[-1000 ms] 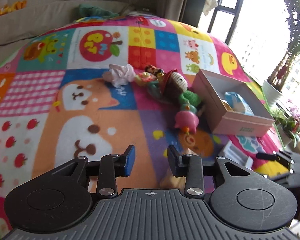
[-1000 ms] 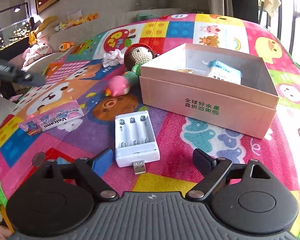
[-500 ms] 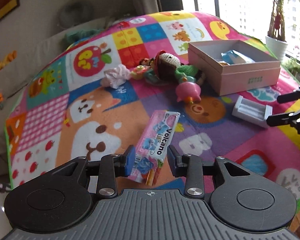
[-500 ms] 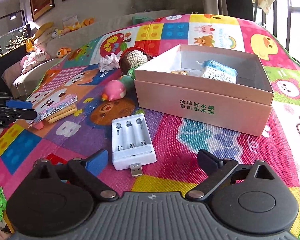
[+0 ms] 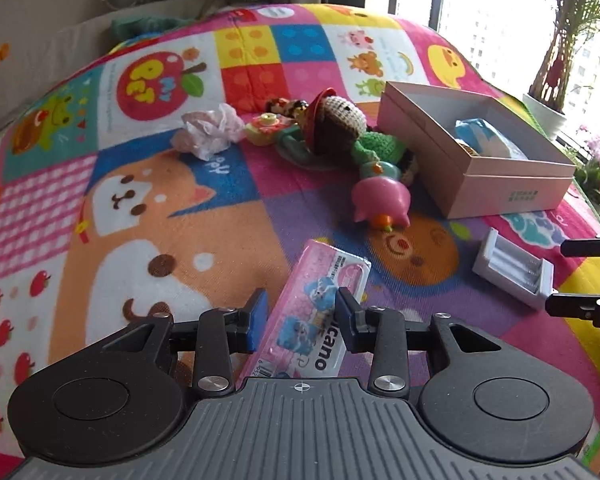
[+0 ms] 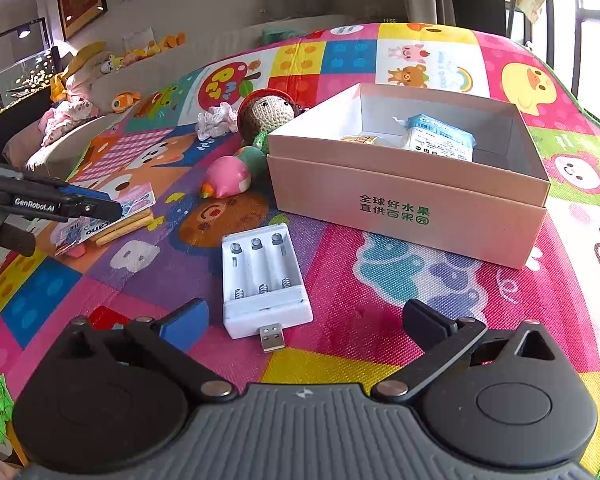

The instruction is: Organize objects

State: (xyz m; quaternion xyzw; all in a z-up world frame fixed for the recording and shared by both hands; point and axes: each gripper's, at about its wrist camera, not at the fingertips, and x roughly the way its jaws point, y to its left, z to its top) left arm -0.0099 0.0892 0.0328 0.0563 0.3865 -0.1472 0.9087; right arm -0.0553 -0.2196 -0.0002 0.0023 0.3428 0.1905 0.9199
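Left wrist view: left hand-held gripper (image 5: 300, 320) is part-spread, its fingers straddling the pink Volcano pack (image 5: 320, 308); contact with the pack cannot be told. Pack lies flat on the play mat (image 5: 140, 260), long axis running from 6 toward 1 o'clock, far end free. Bare mat lies at 9–11 o'clock. Farther, at 1 o'clock, a pink pig toy (image 5: 382, 200), then a crochet doll (image 5: 340, 124) just beside the pink box (image 5: 500, 196). Crumpled tissue (image 5: 210, 132) sits at 11 o'clock, apart from the doll.

Right wrist view: right hand-held gripper (image 6: 304, 320) is spread wide and holds nothing. White battery charger (image 6: 264, 276) lies just ahead between the fingers, untouched, USB plug pointing to 6 o'clock, long axis 6–12. Open mat to 3 o'clock of it. Beyond, at 1 o'clock, the box stands open-topped, a blue packet (image 6: 440, 138) inside against the far wall. At 9 o'clock the left gripper sits over the pack; mat edge close behind it.
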